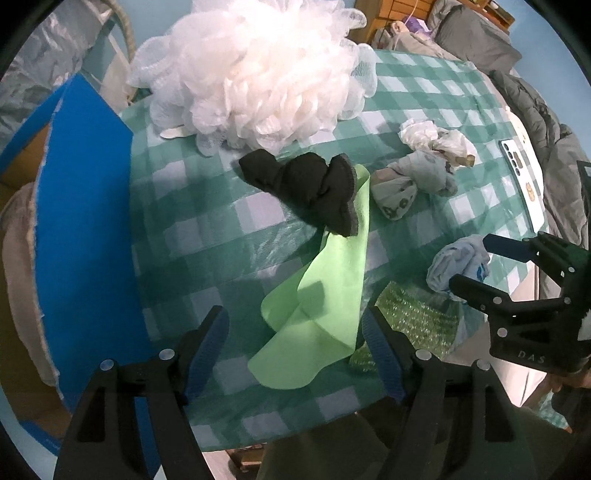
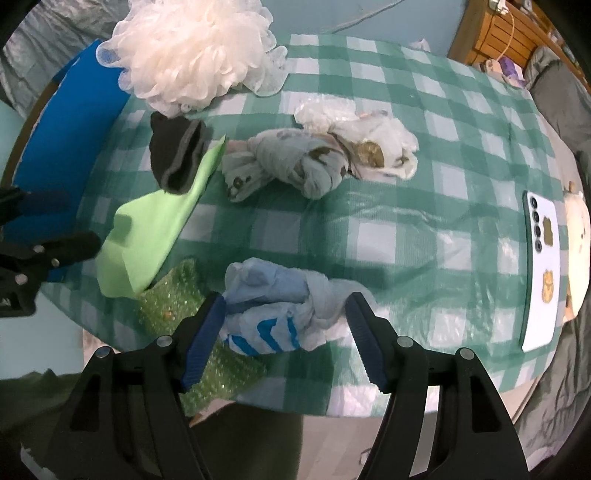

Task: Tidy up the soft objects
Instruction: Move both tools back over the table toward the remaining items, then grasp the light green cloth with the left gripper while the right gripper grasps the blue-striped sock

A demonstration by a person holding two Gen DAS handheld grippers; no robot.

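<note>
On the green checked tablecloth [image 1: 207, 229] lie a white mesh bath pouf [image 1: 255, 74], a black sock [image 1: 306, 184], a light green cloth [image 1: 317, 306], a knotted grey patterned bundle [image 2: 291, 166], a white crumpled bag [image 2: 380, 144], a light blue bundle [image 2: 273, 310] and green bubble wrap [image 2: 173, 295]. My left gripper [image 1: 295, 350] is open, its jaws either side of the green cloth's near end. My right gripper [image 2: 288, 332] is open, its jaws around the light blue bundle; it also shows in the left wrist view [image 1: 476, 262].
A blue box [image 1: 85, 258] stands at the table's left edge. A white phone [image 2: 539, 273] lies at the right edge. Grey bedding [image 1: 480, 40] and wooden furniture [image 2: 502, 33] sit beyond the table.
</note>
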